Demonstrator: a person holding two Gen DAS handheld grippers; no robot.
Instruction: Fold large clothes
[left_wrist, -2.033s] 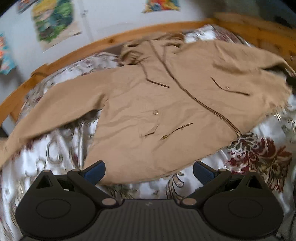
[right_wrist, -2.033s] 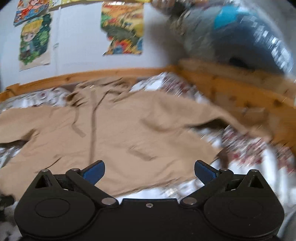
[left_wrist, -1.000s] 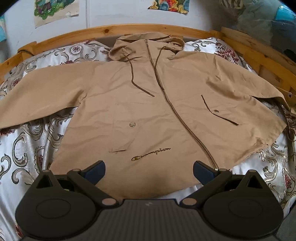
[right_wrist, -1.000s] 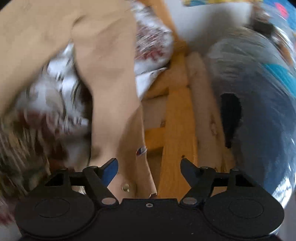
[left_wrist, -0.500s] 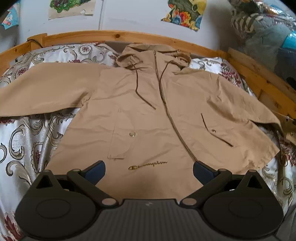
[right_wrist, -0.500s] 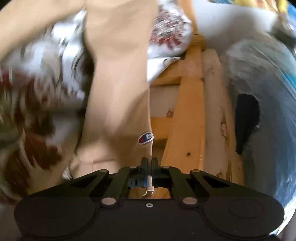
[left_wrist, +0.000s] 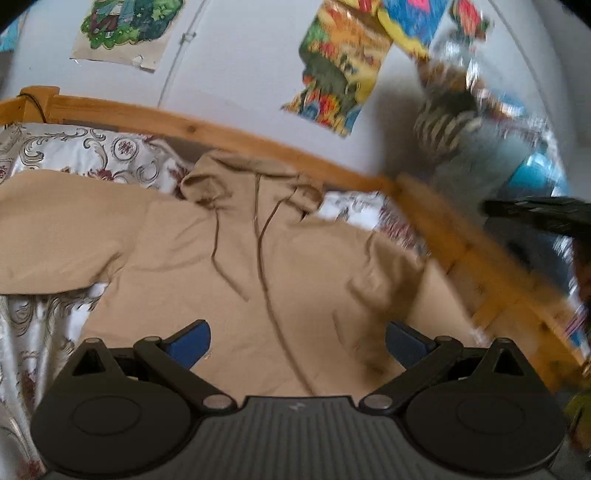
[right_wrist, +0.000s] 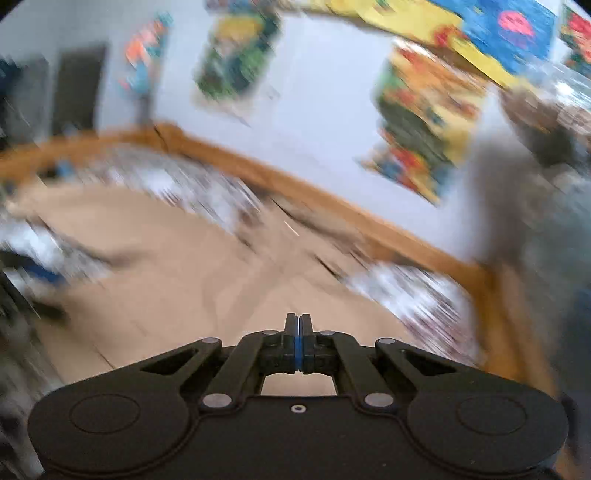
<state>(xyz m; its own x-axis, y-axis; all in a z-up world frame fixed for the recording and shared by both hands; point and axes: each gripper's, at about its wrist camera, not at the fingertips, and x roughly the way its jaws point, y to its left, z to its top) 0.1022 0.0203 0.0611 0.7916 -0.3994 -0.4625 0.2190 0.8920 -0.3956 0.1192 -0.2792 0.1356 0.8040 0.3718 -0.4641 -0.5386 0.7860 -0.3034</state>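
Observation:
A tan hooded zip jacket (left_wrist: 229, 266) lies face up on the bed, hood towards the wooden headboard, left sleeve spread out to the left. My left gripper (left_wrist: 295, 338) is open and empty above the jacket's lower front. My right gripper (right_wrist: 299, 325) has its jaws pressed together; no cloth shows between the tips in its blurred view, where the jacket (right_wrist: 166, 266) spreads below. The right gripper also shows as a dark shape at the right edge of the left wrist view (left_wrist: 535, 216), above the jacket's right sleeve (left_wrist: 391, 280), which is bunched and raised.
The bed has a floral white sheet (left_wrist: 40, 317) and a wooden frame (left_wrist: 480, 258) along the back and right side. Posters (left_wrist: 332, 74) hang on the white wall. A pile of bedding (left_wrist: 480, 140) sits past the right rail.
My right gripper shut on the right sleeve's cuff beside the bed rail, then swung up and left over the bed. My left gripper moved forward and tilted up. The right sleeve has lifted.

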